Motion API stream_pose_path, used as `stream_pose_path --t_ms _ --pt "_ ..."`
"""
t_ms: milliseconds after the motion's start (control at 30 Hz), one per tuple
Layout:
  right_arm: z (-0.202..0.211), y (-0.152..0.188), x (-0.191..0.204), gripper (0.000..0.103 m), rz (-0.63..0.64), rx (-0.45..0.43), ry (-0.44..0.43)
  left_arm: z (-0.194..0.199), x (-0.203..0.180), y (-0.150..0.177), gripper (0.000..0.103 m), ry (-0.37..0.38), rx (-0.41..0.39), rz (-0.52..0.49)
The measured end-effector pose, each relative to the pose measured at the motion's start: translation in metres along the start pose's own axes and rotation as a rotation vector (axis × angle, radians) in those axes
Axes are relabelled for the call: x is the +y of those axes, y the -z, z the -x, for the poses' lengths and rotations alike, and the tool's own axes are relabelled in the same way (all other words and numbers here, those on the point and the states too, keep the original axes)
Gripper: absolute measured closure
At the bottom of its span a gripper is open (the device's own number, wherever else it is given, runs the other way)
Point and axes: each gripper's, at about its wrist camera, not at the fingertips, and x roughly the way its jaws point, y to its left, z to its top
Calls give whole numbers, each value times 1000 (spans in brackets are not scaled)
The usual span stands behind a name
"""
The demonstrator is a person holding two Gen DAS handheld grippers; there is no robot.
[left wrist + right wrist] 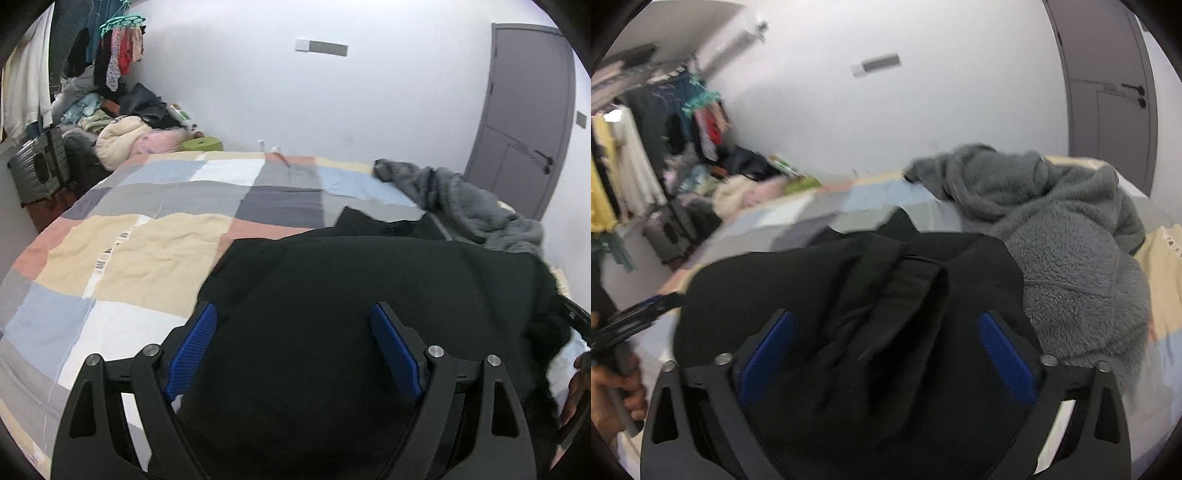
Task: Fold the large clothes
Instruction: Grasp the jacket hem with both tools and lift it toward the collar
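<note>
Black garment (pixel 351 280) bunched, creased on patchwork bedspread (pixel 122 251) | left claw (pixel 295 343) released | right claw (pixel 886 347) released

home bedroom: patchwork bed (pixel 147 240), clothes pile (pixel 122 125)

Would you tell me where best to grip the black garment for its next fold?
Probably the black garment's left edge lying flat on the patchwork bedspread; come in low from that bare side, since the grey fleece crowds its right.

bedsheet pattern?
Patchwork bedsheet: cream, grey, blue, white, salmon blocks. Clearest in the left wrist view.
</note>
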Motion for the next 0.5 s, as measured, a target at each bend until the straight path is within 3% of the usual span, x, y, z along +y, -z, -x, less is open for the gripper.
stream_pose_path --t_ms 67,133,200,367,500 --pt "-14 -3 2 32 15 33 -21 -12 4 3 17 6 17 -3" --pt "-16 -5 5 67 35 33 -61 -17 4 7 17 3 15 -23" --pt "-12 -7 11 76 63 1 -17 -21 0 7 17 -3 16 -45" --pt "-29 -5 18 80 111 21 54 -38 -4 7 17 -10 41 -72" --pt "-48 4 14 80 94 41 62 -52 -5 8 18 -2 68 -70"
